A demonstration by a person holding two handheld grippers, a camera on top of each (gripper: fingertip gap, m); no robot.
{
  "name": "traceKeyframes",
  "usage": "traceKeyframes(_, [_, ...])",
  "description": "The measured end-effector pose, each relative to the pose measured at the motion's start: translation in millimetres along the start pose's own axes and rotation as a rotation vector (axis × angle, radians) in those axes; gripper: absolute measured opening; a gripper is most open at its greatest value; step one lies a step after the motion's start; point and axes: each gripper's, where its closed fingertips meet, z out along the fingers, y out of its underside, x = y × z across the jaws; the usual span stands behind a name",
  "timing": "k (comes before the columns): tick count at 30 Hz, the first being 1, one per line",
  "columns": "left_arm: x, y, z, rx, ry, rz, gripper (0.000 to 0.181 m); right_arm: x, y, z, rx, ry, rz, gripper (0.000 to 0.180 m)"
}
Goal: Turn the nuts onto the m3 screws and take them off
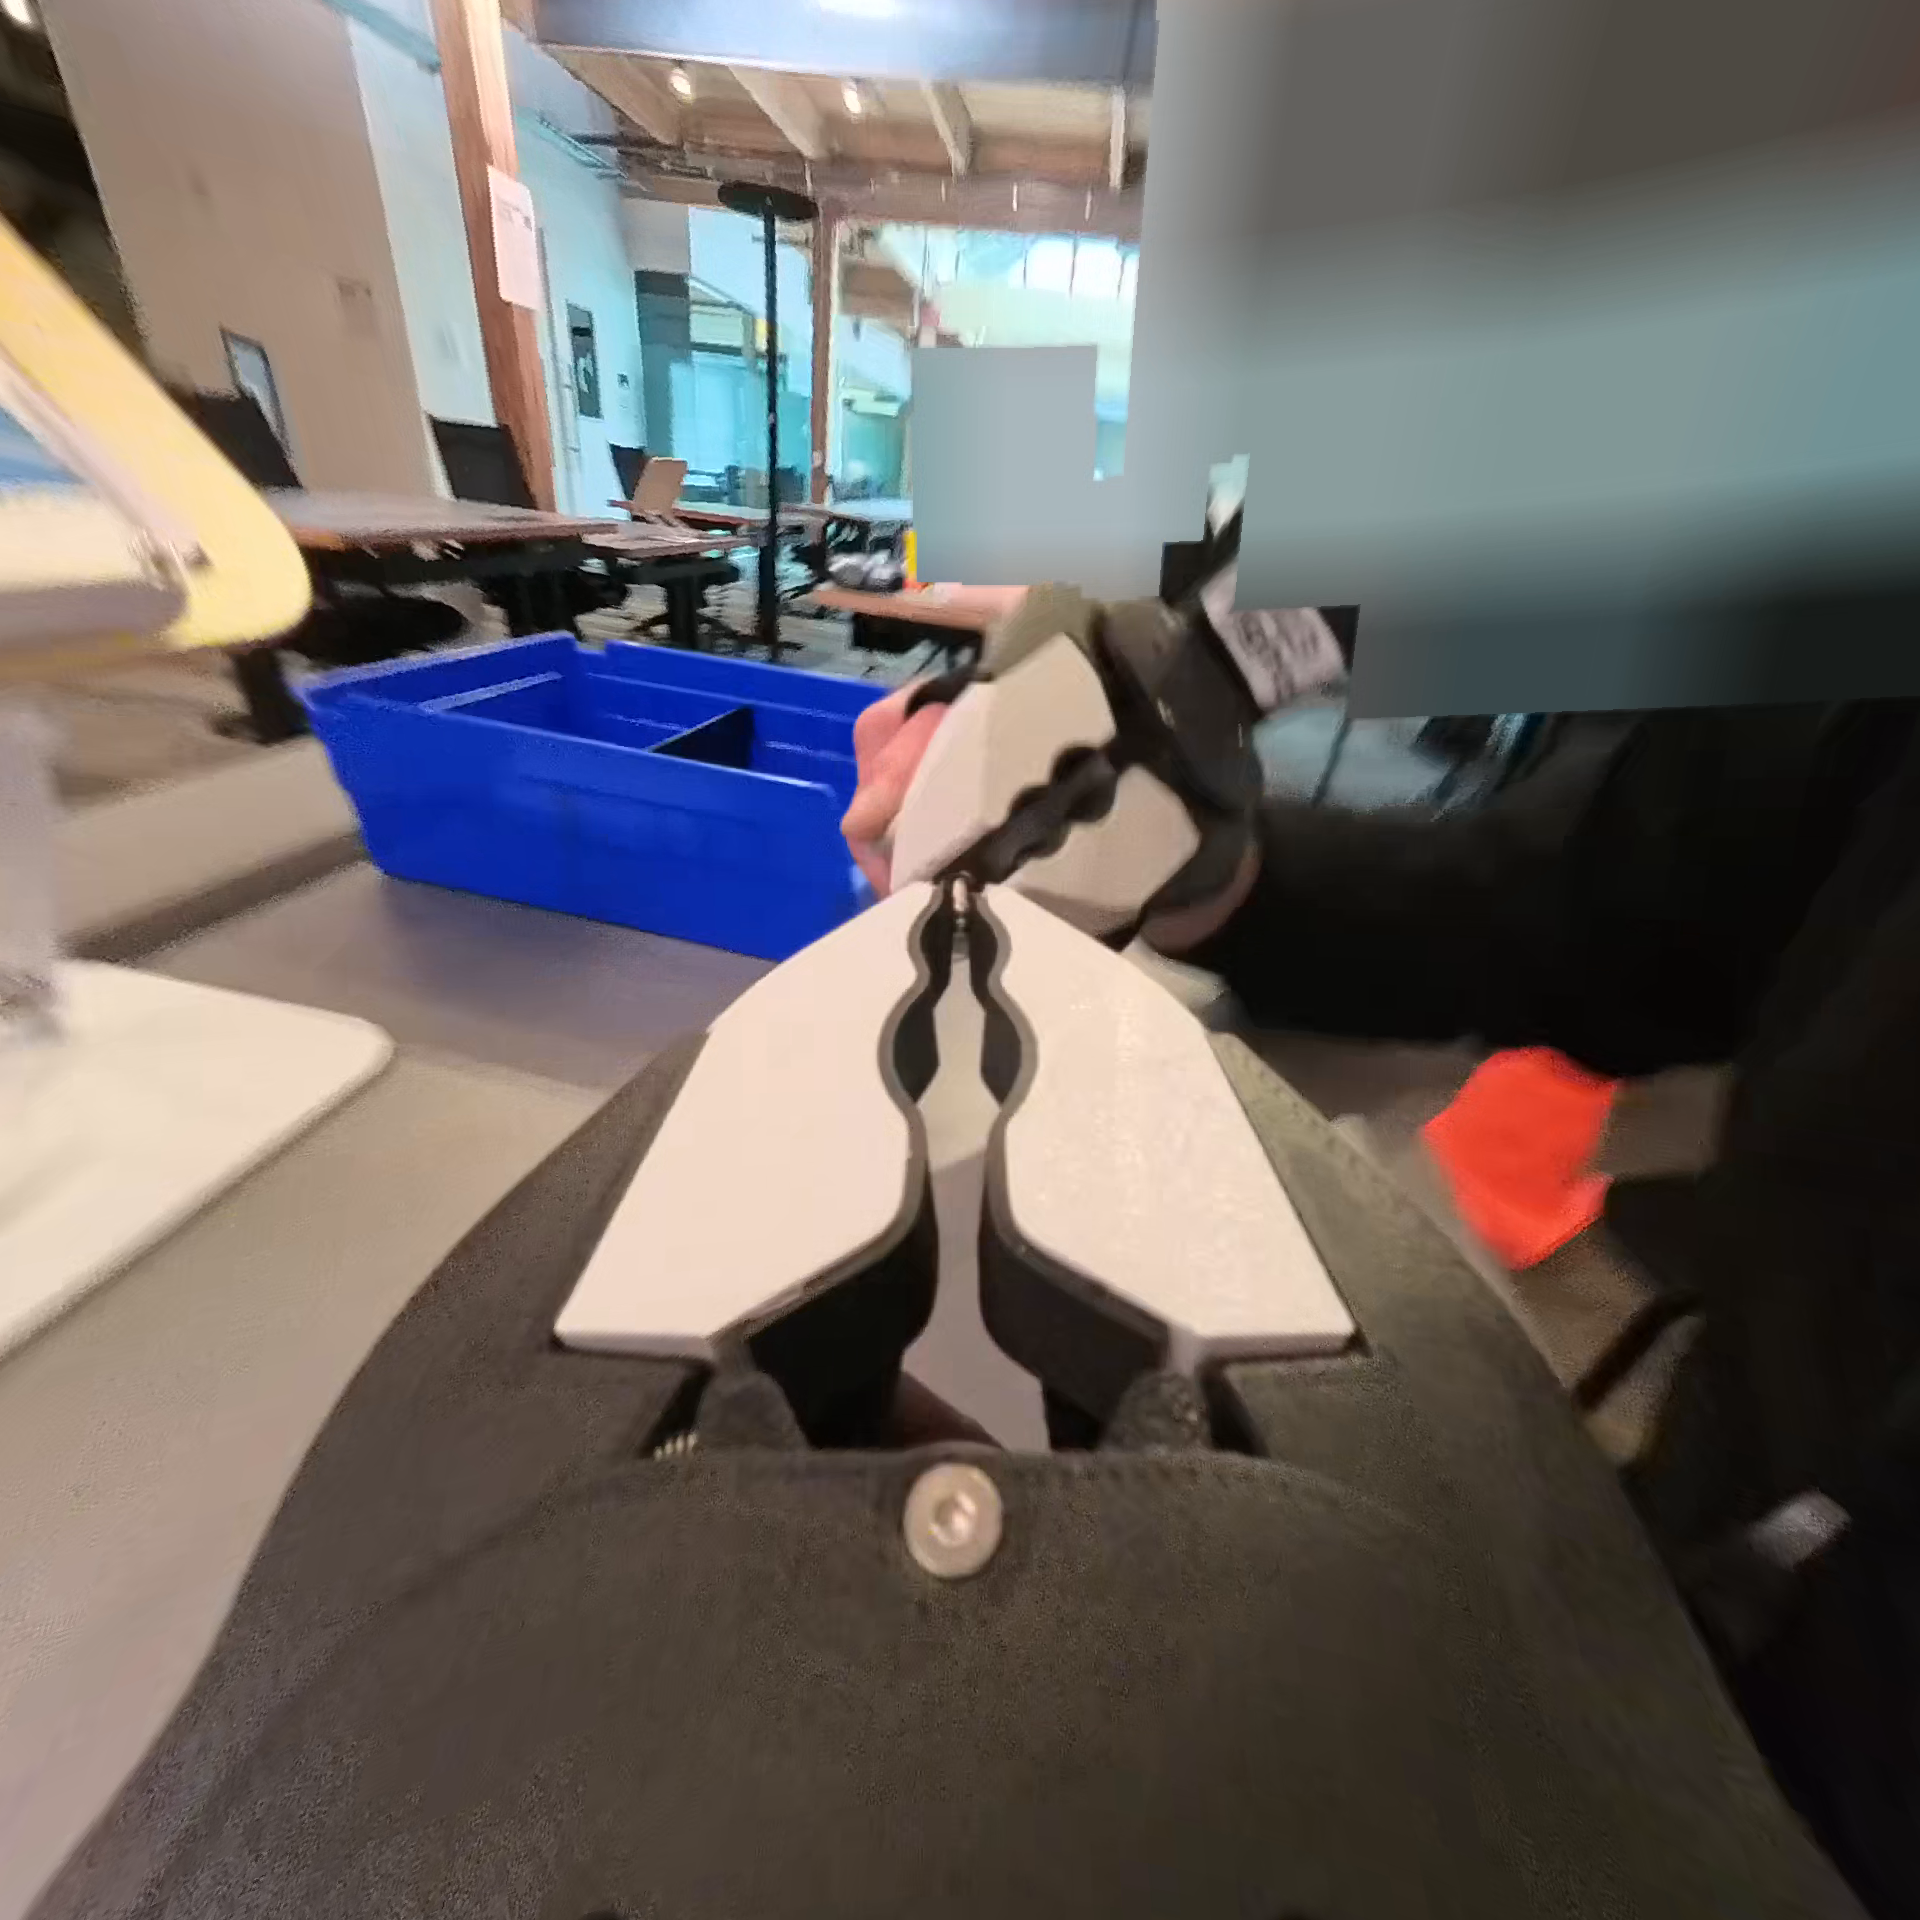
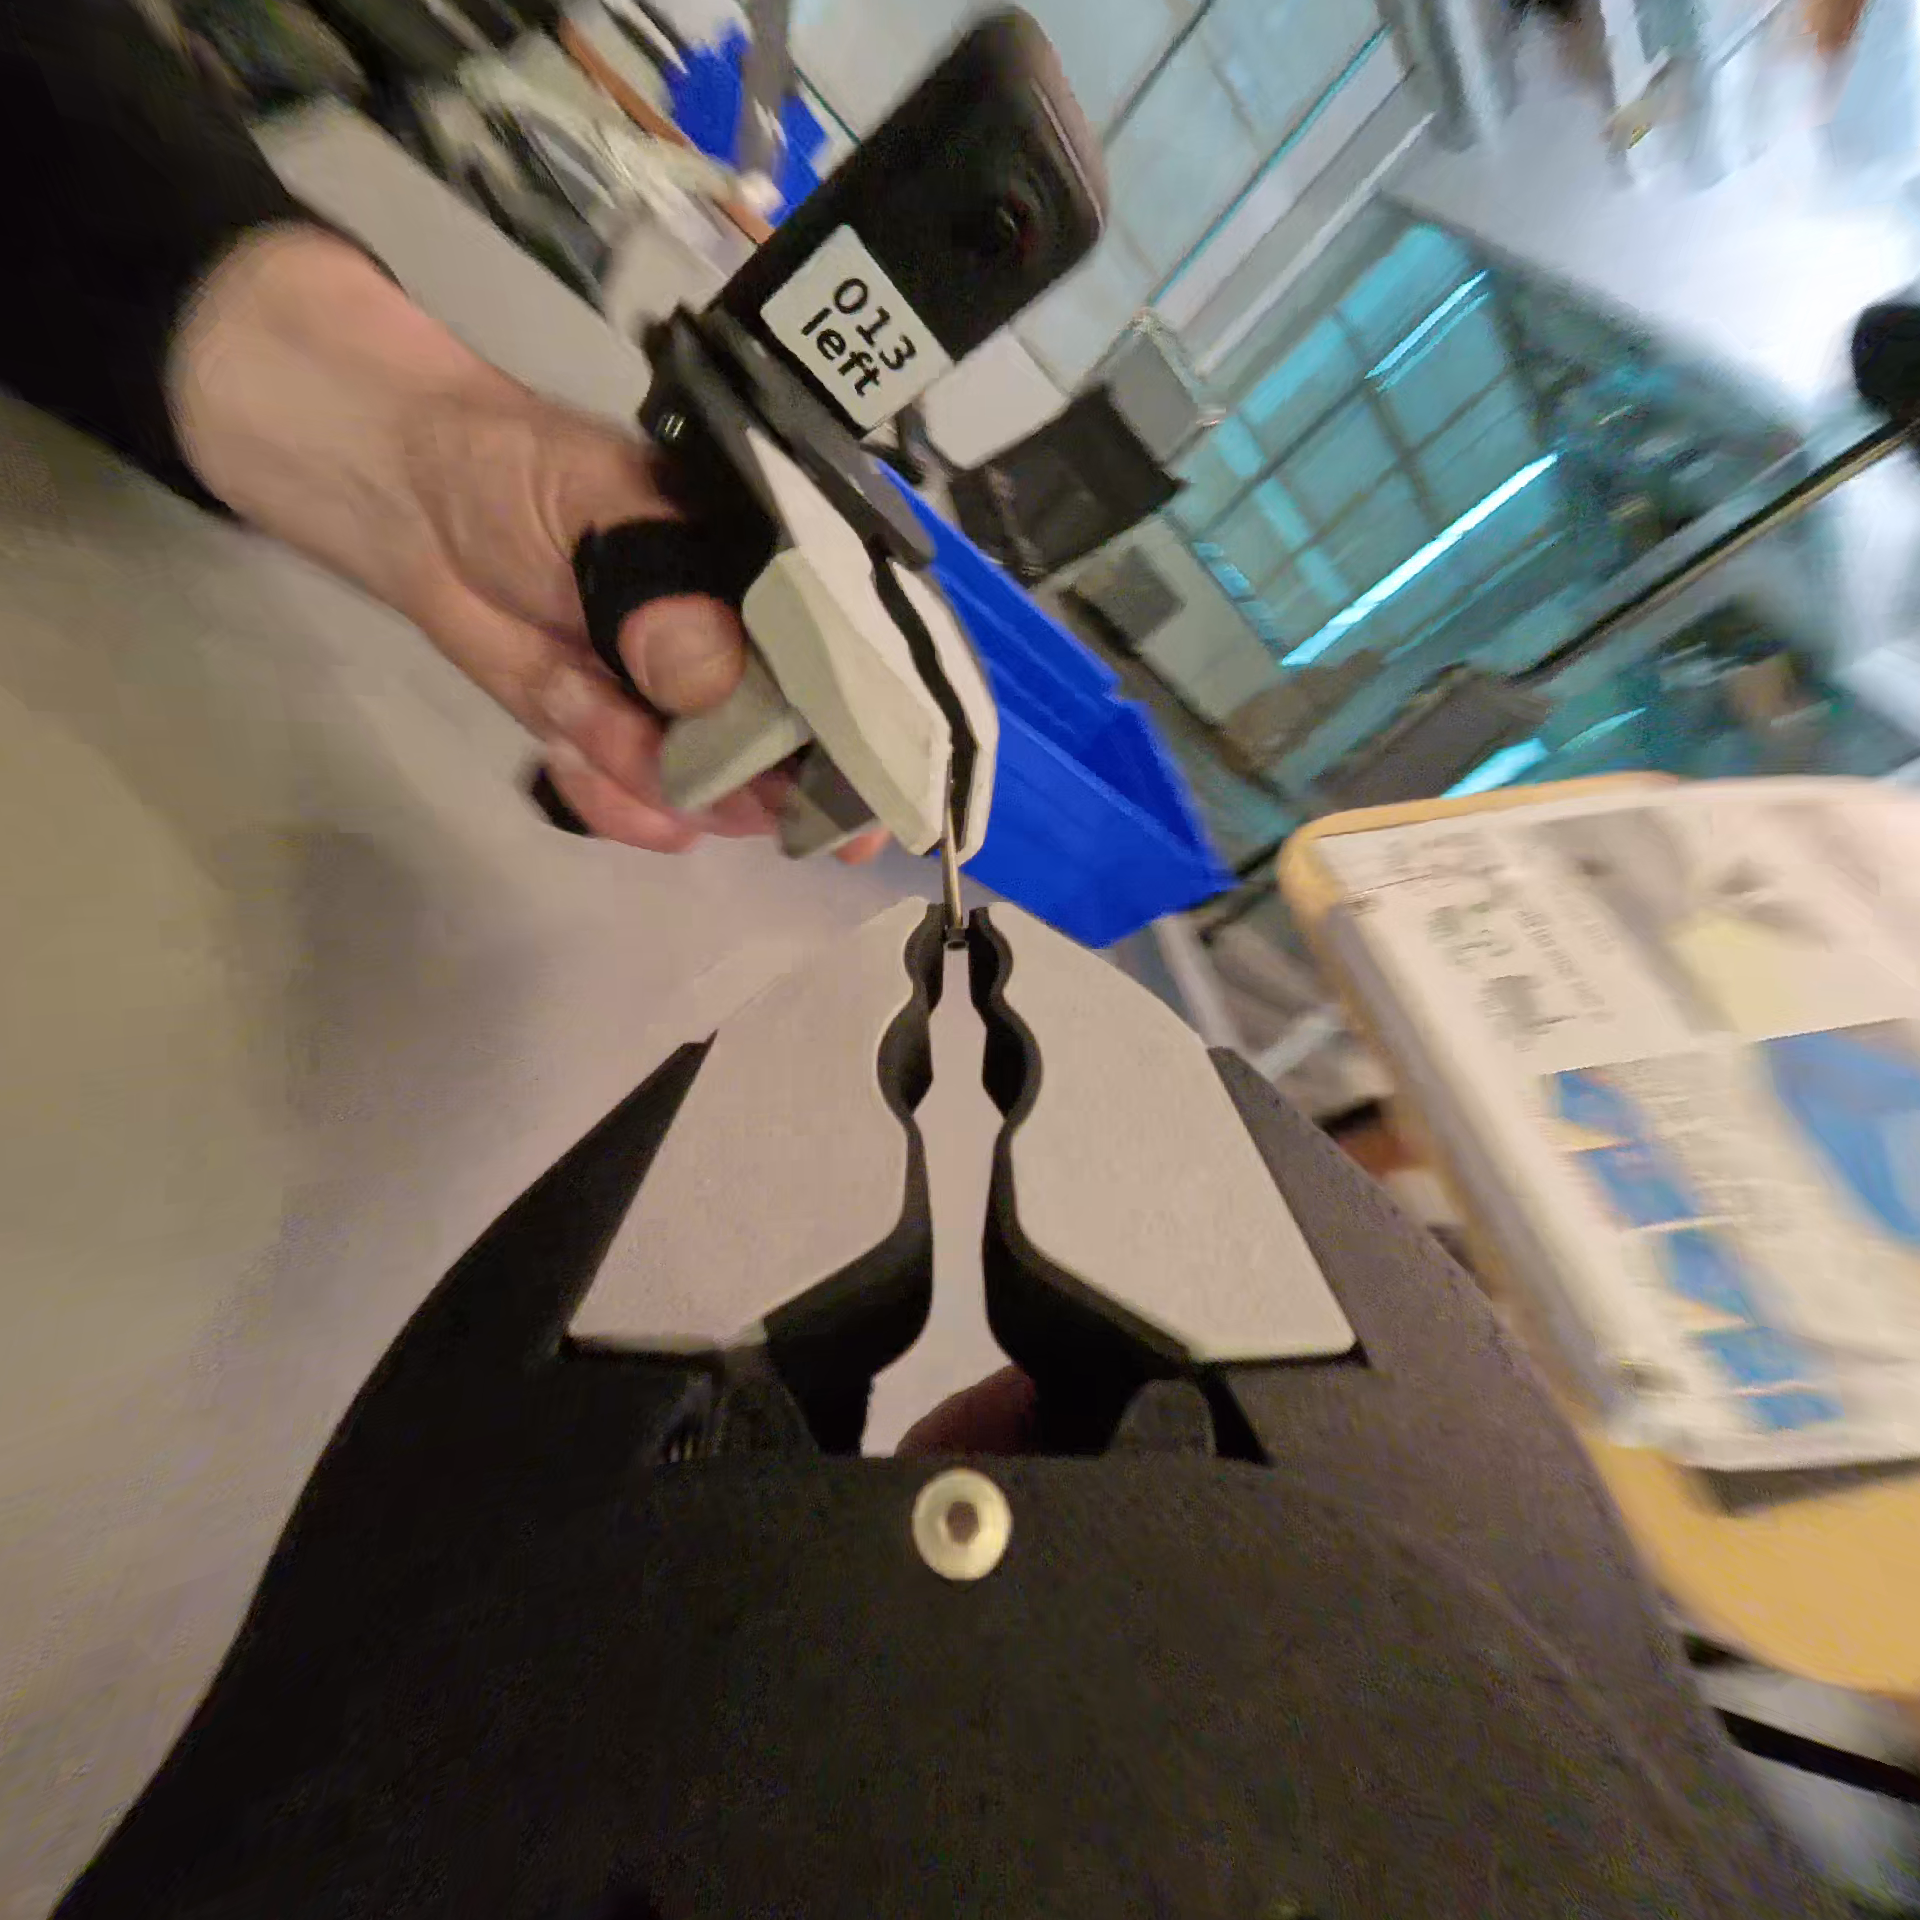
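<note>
Fingers [image 1: 1132,1122] of the left gripper [image 1: 961,914] are nearly shut, tips pinching the thin M3 screw [image 1: 963,912], and the right gripper [image 2: 954,940] meets it tip to tip, its fingers [image 2: 1122,1143] pinched on the other end of that screw [image 2: 950,883]. Tiny part, mostly swallowed by the pads; whether a nut sits in there, I can't tell. In the right wrist view the screw's bare shaft runs up toward 12 o'clock into the left gripper's tips. A hand [image 2: 499,540] grips the left tool at 10 o'clock; a dark sleeve [image 1: 1507,883] fills 3 o'clock of the left wrist view. Grey tabletop [image 1: 260,1351] below, a blue divided bin [image 1: 582,779] at 11 o'clock, a blurred printed sheet [image 2: 1662,1091] on a tan board at 3 o'clock. Behind: an open workshop with tables and wooden beams.
</note>
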Motion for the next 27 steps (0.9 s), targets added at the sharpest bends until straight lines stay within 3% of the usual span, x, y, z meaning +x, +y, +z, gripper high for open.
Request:
traceKeyframes(3, [-4.1, -6.1, -2.2, 0.150, 0.086, -0.375, 0.003, 8.0, -3.9, 2.2, -0.079, 0.160, -0.295, 0.005])
traceKeyframes(5, [-7.0, -2.8, -2.5, 0.203, 0.097, -0.517, 0.002, 8.6, -0.5, 3.3, -0.133, 0.233, -0.491, 0.005])
traceKeyframes(8, [-5.6, 0.2, -2.5, 0.249, 0.111, -0.592, 0.003, 5.2, 1.2, 3.0, -0.114, 0.200, -0.431, 0.005])
traceKeyframes(10, [-4.4, 1.2, -3.3, 0.239, 0.092, -0.507, 0.005, 1.6, 0.7, 3.0, -0.071, 0.127, -0.257, 0.005])
traceKeyframes(11, [-4.2, -0.5, -3.7, 0.230, 0.069, -0.448, 0.017, 0.3, 3.1, 3.1, -0.066, 0.097, -0.204, 0.005])
traceKeyframes(17, [-0.9, 6.7, -1.7, -0.019, -0.117, 0.212, 0.029, -2.4, 6.0, -1.7, 0.011, -0.080, 0.181, 0.004])
traceKeyframes(22, [-4.9, 5.7, -0.6, -0.071, -0.146, 0.390, 0.017, -11.7, 5.8, -2.1, 0.046, -0.184, 0.309, 0.005])
traceKeyframes(27, [0.7, 13.0, 2.1, -0.118, -0.093, 0.418, 0.004, -14.5, 5.8, -1.8, 0.063, -0.216, 0.349, 0.005])
